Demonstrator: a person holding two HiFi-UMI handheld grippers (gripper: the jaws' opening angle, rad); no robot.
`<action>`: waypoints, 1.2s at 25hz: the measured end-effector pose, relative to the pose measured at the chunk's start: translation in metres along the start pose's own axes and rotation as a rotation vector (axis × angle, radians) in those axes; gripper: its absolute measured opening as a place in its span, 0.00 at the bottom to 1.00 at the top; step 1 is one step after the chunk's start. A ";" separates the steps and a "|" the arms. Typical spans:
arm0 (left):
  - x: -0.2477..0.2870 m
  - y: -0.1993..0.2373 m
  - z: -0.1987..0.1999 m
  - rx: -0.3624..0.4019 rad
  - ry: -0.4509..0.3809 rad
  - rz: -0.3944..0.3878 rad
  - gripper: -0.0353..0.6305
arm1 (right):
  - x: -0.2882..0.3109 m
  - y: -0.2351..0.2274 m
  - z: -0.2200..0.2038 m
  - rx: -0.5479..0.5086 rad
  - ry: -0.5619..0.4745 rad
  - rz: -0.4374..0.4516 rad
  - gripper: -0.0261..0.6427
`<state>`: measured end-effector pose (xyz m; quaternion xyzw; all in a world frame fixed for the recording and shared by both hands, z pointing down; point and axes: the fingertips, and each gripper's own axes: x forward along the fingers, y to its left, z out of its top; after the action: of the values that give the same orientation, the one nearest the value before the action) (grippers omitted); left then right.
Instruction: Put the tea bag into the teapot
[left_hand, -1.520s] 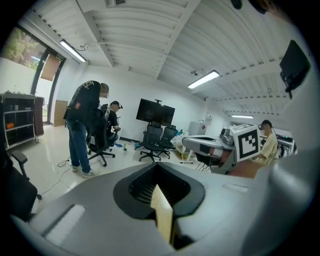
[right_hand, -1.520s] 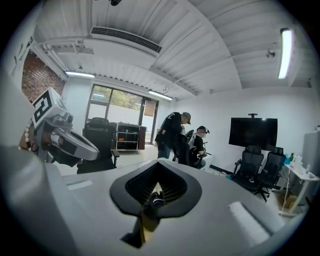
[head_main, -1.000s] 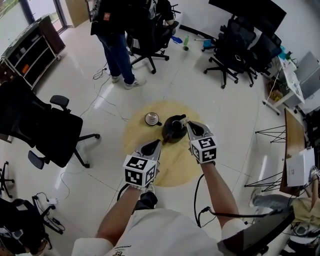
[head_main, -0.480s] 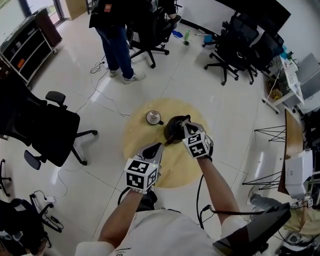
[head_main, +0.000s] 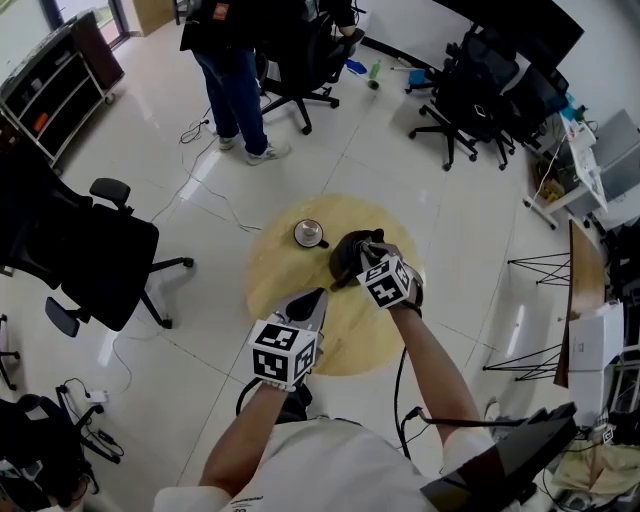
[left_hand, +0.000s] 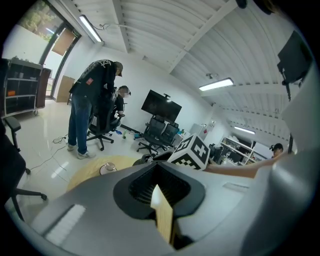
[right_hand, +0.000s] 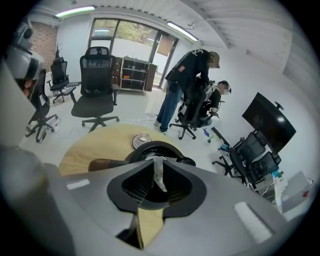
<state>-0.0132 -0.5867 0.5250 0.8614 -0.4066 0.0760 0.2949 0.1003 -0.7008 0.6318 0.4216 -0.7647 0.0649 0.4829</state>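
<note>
- While the jaws of the right gripper (right_hand: 156, 161) are opening, a pale paper tea bag (right_hand: 159, 176) is seen between them, above the round black teapot (right_hand: 146, 148).
- The jaws of the left gripper (left_hand: 161, 192) are clenched, empty.

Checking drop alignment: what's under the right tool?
The black teapot, mouth open, on the round wooden table. The right tool is opening its jaws, tea bag between them. They cover part of the mouth; the pot's inside is dark, contents unseen.
</note>
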 end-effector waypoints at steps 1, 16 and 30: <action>-0.001 -0.001 -0.001 -0.002 -0.001 0.000 0.07 | -0.002 -0.001 0.002 0.010 -0.009 0.002 0.15; -0.007 -0.017 -0.005 0.038 -0.004 0.022 0.07 | -0.066 0.000 0.013 0.202 -0.224 0.021 0.04; -0.044 -0.087 -0.050 0.120 -0.031 0.065 0.07 | -0.191 0.049 -0.117 0.656 -0.478 0.175 0.04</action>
<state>0.0284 -0.4866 0.5103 0.8649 -0.4338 0.0964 0.2335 0.1794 -0.4996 0.5570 0.4897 -0.8271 0.2462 0.1247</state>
